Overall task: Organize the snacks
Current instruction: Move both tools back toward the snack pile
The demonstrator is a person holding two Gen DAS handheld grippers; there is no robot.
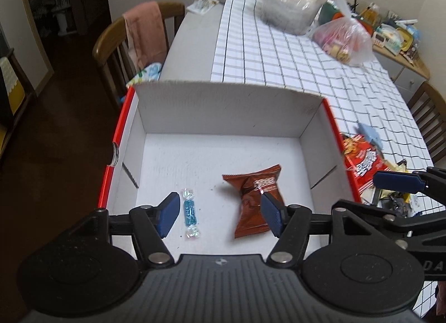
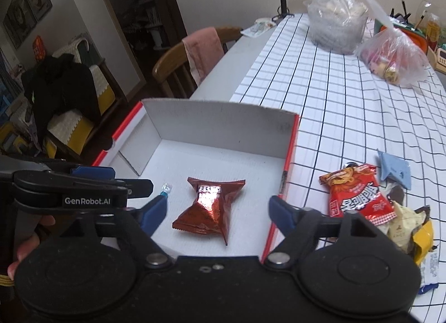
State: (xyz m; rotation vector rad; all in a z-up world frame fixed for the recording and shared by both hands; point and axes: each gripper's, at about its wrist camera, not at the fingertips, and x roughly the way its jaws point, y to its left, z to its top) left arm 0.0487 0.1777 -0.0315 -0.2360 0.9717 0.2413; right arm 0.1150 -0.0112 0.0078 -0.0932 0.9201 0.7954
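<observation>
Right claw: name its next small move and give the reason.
Probably swing the open right claw rightward over the red snack packet lying outside the white cardboard box; the brown foil packet and blue wrapped candy already lie inside.

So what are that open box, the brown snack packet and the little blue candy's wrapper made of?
The box looks like matte white cardboard: thin cut edges, slotted folds, red outside. The brown snack packet seems glossy metallised plastic film, with bright glare and crimped ends. The blue candy wrapper looks like clear crinkly cellophane, twisted at both ends.

Brown snack packet [image 1: 255, 200] – blue candy [image 1: 190, 212]
</observation>
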